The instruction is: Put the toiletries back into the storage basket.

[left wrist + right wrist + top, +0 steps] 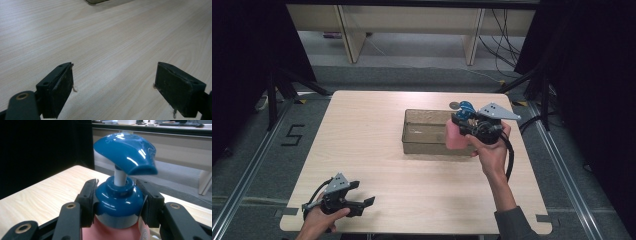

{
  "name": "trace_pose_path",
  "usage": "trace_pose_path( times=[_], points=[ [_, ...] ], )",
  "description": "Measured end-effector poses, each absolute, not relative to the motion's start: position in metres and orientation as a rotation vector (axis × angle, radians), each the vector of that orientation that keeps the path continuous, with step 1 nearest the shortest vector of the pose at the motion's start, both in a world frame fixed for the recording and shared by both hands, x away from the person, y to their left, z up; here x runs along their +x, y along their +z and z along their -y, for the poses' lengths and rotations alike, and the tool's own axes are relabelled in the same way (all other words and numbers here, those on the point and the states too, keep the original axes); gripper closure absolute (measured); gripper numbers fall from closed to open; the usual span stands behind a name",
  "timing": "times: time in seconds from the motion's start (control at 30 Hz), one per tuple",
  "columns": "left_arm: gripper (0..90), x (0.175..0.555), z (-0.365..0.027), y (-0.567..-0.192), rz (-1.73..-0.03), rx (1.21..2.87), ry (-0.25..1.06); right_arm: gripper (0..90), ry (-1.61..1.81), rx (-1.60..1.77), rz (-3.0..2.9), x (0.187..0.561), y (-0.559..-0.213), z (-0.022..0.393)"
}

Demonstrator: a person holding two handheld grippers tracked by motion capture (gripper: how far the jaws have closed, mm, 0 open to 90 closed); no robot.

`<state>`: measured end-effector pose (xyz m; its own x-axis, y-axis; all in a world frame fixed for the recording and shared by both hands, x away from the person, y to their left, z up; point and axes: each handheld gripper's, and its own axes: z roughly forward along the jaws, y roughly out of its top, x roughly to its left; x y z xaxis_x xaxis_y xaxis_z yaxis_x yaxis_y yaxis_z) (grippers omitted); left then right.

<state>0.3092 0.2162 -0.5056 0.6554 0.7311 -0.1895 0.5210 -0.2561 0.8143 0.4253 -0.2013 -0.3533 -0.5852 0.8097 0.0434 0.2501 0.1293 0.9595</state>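
Observation:
A pink pump bottle (pixel 454 136) with a blue pump head (pixel 466 108) hangs in the air over the right end of a clear brownish bin (pixel 422 134). My right gripper (pixel 466 122) is shut on its blue collar (pixel 117 203), one pad on each side, with the pump head (pixel 126 152) rising above the jaws. Near the table's front left corner my left gripper (pixel 367 205) rests low over the wood, open, with nothing between its pads (pixel 62 87).
The light wooden table (pixel 362 150) has bare room left of and in front of the bin. A small round grey thing (pixel 454 105) lies behind the bin. Black stands flank the table; desk legs and cables stand on the floor beyond.

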Motion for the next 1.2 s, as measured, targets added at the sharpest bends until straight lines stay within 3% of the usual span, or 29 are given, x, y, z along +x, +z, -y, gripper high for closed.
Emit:
trace_pose_path(
  times=[1.2],
  points=[
    [14.7,0.309,-0.217,-0.507,-0.974,1.913,0.279,53.6,1.374,1.133,-1.871,0.486,-0.394,0.226]
  ],
)
